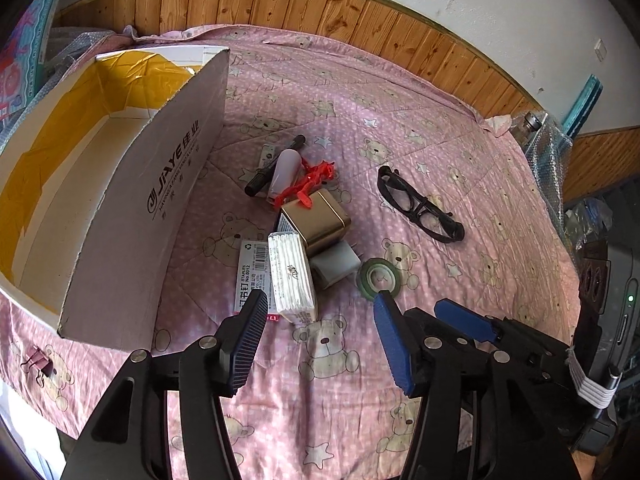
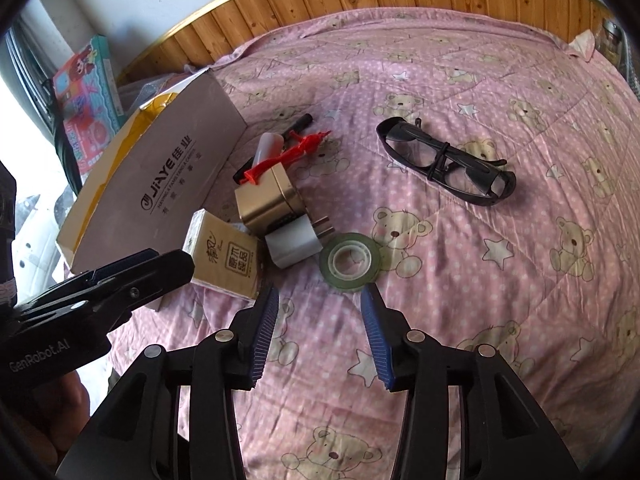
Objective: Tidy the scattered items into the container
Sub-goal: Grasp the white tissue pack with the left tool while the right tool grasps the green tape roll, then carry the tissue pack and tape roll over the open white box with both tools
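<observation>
An open cardboard box (image 1: 120,200) (image 2: 168,184) stands at the left on the pink bedspread. Beside it lies a cluster: cotton swab pack (image 1: 290,276) (image 2: 224,256), staples box (image 1: 252,268), gold tin (image 1: 320,220) (image 2: 266,200), white charger (image 1: 334,266) (image 2: 296,242), red plastic piece (image 1: 308,184), white bottle (image 1: 284,172) and black marker (image 1: 276,166). A tape roll (image 1: 378,278) (image 2: 350,262) and black glasses (image 1: 420,206) (image 2: 444,160) lie to the right. My left gripper (image 1: 320,306) is open just short of the swab pack. My right gripper (image 2: 320,291) is open just short of the tape roll. Neither holds anything.
A pink binder clip (image 1: 38,364) is fastened at the bedspread's near left edge. A wooden headboard (image 1: 320,8) runs along the back. Bubble wrap and a glass jar (image 1: 532,124) sit at the far right corner; a colourful toy box (image 2: 88,92) leans past the left edge.
</observation>
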Demonstrator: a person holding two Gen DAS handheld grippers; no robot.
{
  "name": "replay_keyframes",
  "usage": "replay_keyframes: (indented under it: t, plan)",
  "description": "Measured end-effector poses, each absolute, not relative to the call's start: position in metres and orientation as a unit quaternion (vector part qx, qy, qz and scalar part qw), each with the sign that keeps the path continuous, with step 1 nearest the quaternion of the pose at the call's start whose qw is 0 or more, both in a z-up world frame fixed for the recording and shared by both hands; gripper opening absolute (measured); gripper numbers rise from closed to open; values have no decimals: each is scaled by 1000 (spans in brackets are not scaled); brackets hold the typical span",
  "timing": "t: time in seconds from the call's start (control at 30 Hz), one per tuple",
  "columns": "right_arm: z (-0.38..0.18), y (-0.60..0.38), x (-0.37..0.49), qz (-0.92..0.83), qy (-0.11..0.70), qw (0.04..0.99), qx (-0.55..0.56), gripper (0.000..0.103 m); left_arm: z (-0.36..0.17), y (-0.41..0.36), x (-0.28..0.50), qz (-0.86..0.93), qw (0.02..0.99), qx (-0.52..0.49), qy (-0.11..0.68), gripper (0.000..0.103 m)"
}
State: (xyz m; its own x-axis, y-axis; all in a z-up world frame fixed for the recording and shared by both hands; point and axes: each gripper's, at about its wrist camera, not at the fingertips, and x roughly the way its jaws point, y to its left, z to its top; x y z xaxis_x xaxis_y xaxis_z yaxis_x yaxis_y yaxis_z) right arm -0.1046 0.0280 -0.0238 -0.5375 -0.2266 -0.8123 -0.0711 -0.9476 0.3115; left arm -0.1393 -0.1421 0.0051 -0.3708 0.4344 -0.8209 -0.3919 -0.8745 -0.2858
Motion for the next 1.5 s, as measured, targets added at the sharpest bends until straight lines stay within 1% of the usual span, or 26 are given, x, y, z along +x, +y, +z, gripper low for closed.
replay_keyframes:
  t: [0.37, 0.57, 0.63, 0.7, 0.73, 0.77, 0.8, 0.9, 1.0, 1.1, 1.5]
  plan:
    - [-56, 48, -136, -849, -162, 30, 501, 46, -23, -131, -163, 820, 238, -520, -11, 57]
    - [-75, 41, -146, -845, -133, 36, 516, 45, -42, -128, -169, 812, 239, -533, -10, 55]
    - [-81, 38, -149, -846, -123, 37, 518, 42, -47, -128, -171, 809, 239, -537, -14, 51]
    - [-80, 36, -151, -849, -113, 39, 514, 37, -51, -128, -173, 808, 238, -539, -11, 45]
    - [-81, 36, -152, -850, -108, 37, 514, 28, -53, -128, -174, 807, 239, -540, -11, 43]
    - [-82, 35, -153, -850, -97, 31, 516, 19, -55, -127, -174, 806, 240, -540, -9, 37]
    - [-82, 33, -153, -853, -86, 28, 514, 18, -56, -127, -175, 807, 240, -539, -7, 31]
    - [-81, 35, -152, -855, -85, 32, 511, 16, -57, -127, -174, 808, 245, -537, -4, 26]
    - [-77, 43, -149, -854, -113, 35, 507, 15, -56, -127, -174, 809, 245, -535, -5, 25]
    - [-72, 46, -146, -854, -125, 37, 504, 15, -53, -129, -173, 812, 243, -531, -9, 24]
    - [-58, 36, -121, -856, -139, 42, 497, 14, -28, -151, -153, 822, 247, -512, -23, 24]
